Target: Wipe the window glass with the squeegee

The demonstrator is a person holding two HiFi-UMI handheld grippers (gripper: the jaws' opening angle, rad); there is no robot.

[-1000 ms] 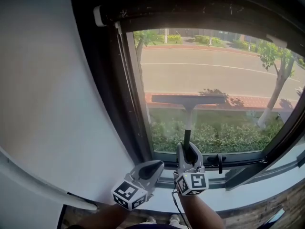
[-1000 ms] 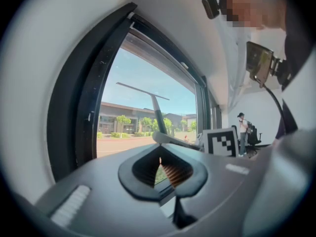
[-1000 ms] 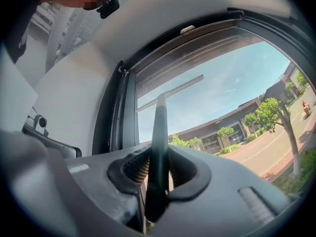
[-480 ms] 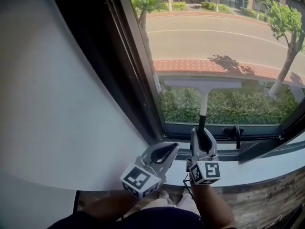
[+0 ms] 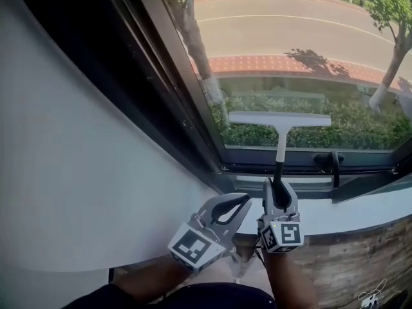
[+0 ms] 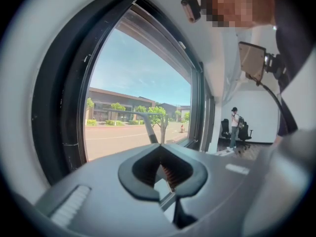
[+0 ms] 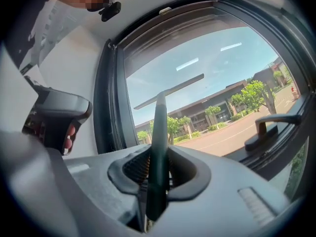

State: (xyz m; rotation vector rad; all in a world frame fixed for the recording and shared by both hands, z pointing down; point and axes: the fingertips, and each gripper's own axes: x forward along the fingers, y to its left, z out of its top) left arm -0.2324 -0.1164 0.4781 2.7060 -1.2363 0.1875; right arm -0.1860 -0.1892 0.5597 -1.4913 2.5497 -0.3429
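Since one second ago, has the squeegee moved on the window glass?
Yes. The squeegee has come down the window glass: its blade is now much nearer the window handle and the bottom frame than before.

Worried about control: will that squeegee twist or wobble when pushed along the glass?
Likely light: the squeegee has a thin handle and blade. Held only at the handle's end by the right gripper, its wide blade may twist.

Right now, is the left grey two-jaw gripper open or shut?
Shut: the left grey two-jaw gripper has its tips meeting, and nothing sits between its ribbed pads.
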